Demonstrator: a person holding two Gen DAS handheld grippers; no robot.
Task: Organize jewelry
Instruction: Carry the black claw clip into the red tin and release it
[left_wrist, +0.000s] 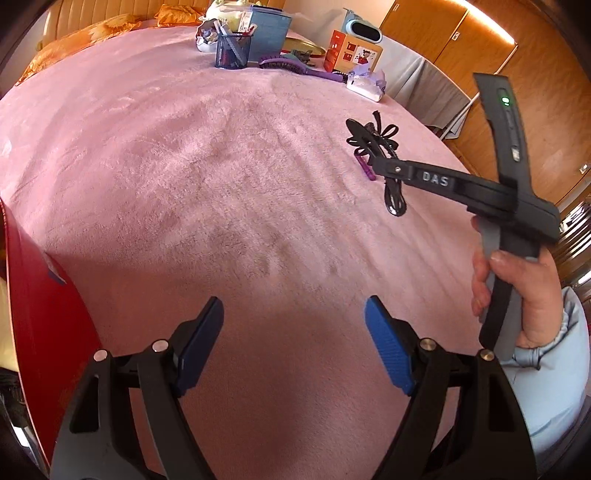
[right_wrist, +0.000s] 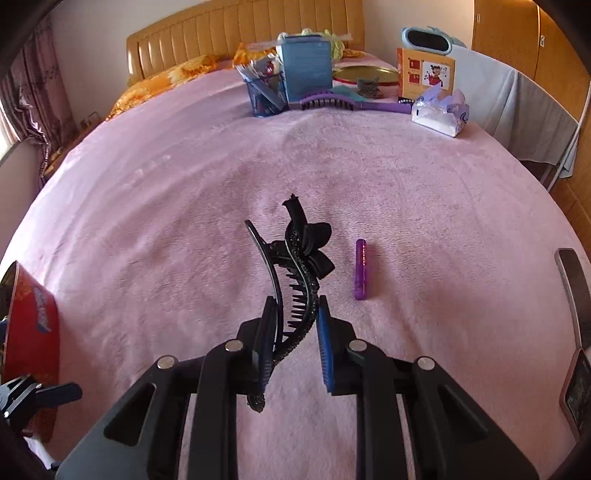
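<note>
A black hair clip (right_wrist: 310, 251) with a bow and comb teeth stands between the blue pads of my right gripper (right_wrist: 297, 299), which is shut on its two arms; its beaded tail hangs below the fingers. In the left wrist view the same clip (left_wrist: 369, 134) juts from the right gripper (left_wrist: 380, 166), which a hand holds at the right. A purple glittery tube (right_wrist: 361, 269) lies on the pink blanket just right of the clip. My left gripper (left_wrist: 293, 332) stands open over bare blanket with nothing between its fingers. A red box (left_wrist: 40, 295) sits at the left edge.
At the far end of the bed stand a mesh pen holder (right_wrist: 267, 94), a blue box (right_wrist: 304, 72), a purple hairbrush (right_wrist: 332, 101), a gold tray (right_wrist: 364, 75), an orange carton (right_wrist: 424, 70) and a tissue pack (right_wrist: 441, 114). A phone (right_wrist: 576, 387) lies at the right edge.
</note>
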